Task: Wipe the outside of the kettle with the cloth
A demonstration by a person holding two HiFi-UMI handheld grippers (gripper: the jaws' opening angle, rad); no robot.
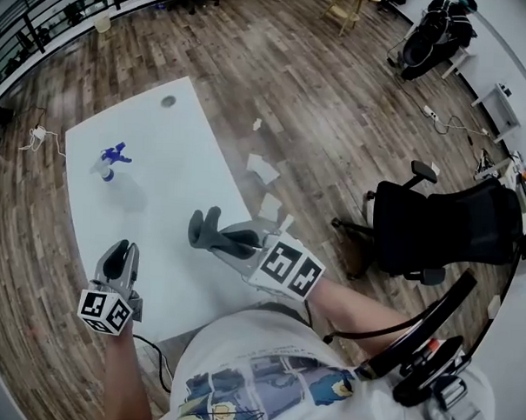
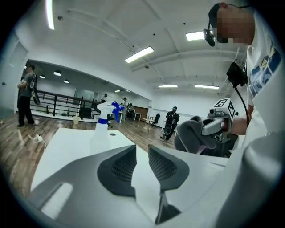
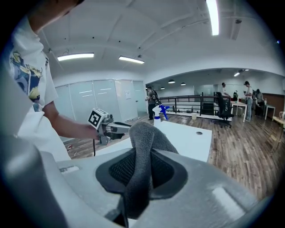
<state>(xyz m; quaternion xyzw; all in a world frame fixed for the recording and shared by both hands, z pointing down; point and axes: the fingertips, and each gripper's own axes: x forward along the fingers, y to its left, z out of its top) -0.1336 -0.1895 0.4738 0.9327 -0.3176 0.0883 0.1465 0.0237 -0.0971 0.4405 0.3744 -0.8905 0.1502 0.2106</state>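
Note:
A grey cloth (image 1: 210, 232) hangs folded between the jaws of my right gripper (image 1: 244, 241), which is shut on it above the near edge of the white table (image 1: 178, 158). In the right gripper view the cloth (image 3: 147, 133) stands up between the pads and drapes over them. My left gripper (image 1: 119, 261) is held at the table's near left corner, its jaws a narrow gap apart with nothing between them (image 2: 141, 153). From there the cloth (image 2: 193, 133) shows to the right. No kettle is in any view.
A spray bottle with a blue trigger (image 1: 111, 162) stands at the far left of the table, which has a round cable hole (image 1: 168, 101) near its far edge. Paper scraps (image 1: 263, 168) lie on the wooden floor to the right. A black office chair (image 1: 436, 225) stands beyond them.

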